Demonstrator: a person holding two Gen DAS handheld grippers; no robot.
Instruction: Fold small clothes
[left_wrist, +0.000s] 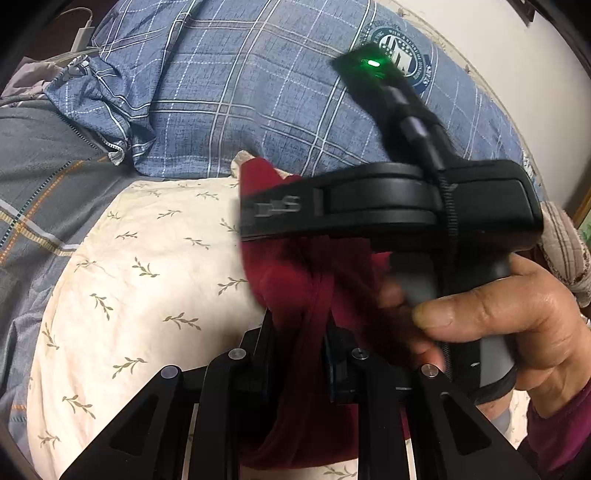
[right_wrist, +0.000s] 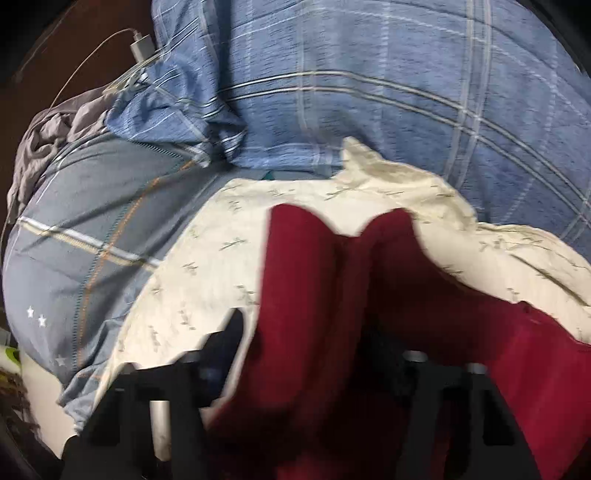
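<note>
Red garment: soft matt knit cloth. Cream pillow: matt printed cotton, creased. Left gripper: matt blk plastic, metal pins.

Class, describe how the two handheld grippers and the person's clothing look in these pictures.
The left gripper has black linkage arms with silver pivot pins. The right gripper is black too, with raised lettering, a grey handle, a black cable and a green light. The hand holding it comes from a maroon sleeve.
</note>
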